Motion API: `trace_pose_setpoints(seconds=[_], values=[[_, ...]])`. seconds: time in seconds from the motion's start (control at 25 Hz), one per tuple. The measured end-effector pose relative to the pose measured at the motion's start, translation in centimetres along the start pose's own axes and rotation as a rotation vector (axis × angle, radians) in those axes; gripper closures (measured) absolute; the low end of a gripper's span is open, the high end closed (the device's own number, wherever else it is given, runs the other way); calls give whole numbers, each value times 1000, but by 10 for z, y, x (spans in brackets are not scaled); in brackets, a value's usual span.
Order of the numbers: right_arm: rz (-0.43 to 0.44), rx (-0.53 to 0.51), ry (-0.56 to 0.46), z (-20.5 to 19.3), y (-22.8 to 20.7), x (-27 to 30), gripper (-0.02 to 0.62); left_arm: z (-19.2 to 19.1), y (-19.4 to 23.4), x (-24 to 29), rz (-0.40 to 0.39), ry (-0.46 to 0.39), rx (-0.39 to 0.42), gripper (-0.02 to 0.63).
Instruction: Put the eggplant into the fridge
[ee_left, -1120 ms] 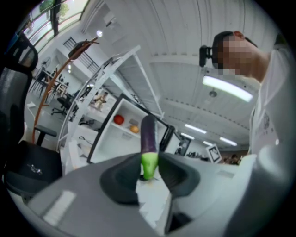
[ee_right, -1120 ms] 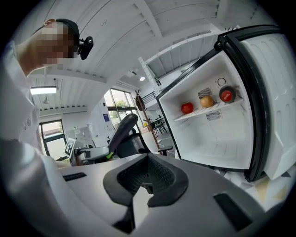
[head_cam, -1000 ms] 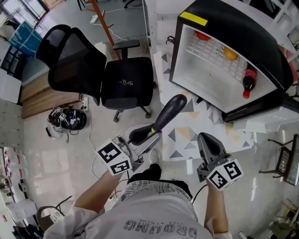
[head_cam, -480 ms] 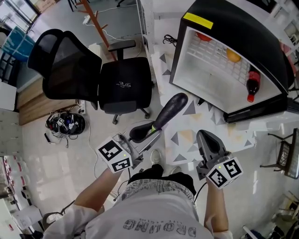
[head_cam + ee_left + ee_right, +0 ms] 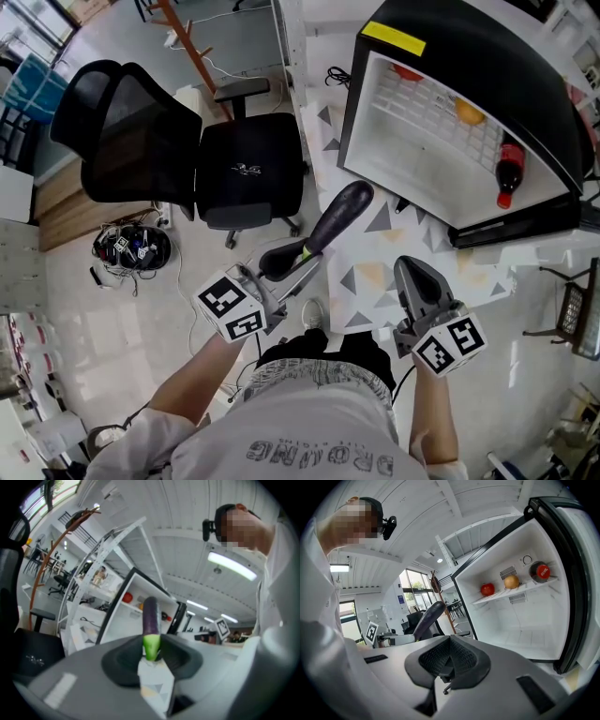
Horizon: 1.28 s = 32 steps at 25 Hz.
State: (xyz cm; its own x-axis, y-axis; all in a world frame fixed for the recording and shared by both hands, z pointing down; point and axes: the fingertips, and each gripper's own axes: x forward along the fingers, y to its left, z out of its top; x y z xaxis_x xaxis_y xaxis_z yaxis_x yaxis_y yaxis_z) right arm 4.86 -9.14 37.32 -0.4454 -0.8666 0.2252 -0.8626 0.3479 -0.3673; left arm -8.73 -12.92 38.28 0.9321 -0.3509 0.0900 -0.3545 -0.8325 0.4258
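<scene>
The open fridge's (image 5: 427, 164) shelf (image 5: 524, 589) holds a red fruit (image 5: 487, 589), an orange (image 5: 511, 581) and a bottle (image 5: 539, 571). The left gripper (image 5: 300, 268) fingers clamp the eggplant (image 5: 339, 214); the right gripper (image 5: 413, 274) fingers are together.

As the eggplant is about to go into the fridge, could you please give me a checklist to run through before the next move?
1. Hold on the eggplant: ok, the left gripper is shut on its green stem end.
2. Access to the fridge: ok, it stands open towards the grippers.
3. Room inside: ok, the floor below the shelf is bare; a red fruit, an orange fruit and a bottle sit on the shelf.
4. State of the right gripper: ok, jaws together, nothing between them.
5. Grip firm enough for the long overhanging body: cannot tell.
</scene>
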Motion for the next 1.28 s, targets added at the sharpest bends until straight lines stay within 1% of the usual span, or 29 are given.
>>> trace_pose_setpoints(seconds=[0.28, 0.52, 0.8, 1.08, 1.28], values=[[24, -2, 1, 5, -25, 4, 592, -8, 7, 34, 48, 21, 12, 486], [31, 12, -11, 11, -57, 3, 592, -18, 17, 69, 102, 46, 28, 486], [60, 2, 7, 18, -91, 5, 592, -29, 27, 109, 163, 59, 38, 486], [101, -7, 24, 18, -118, 12, 592, -37, 45, 146, 219, 76, 74, 486], [119, -19, 20, 17, -129, 22, 592, -38, 57, 172, 237, 83, 102, 486]])
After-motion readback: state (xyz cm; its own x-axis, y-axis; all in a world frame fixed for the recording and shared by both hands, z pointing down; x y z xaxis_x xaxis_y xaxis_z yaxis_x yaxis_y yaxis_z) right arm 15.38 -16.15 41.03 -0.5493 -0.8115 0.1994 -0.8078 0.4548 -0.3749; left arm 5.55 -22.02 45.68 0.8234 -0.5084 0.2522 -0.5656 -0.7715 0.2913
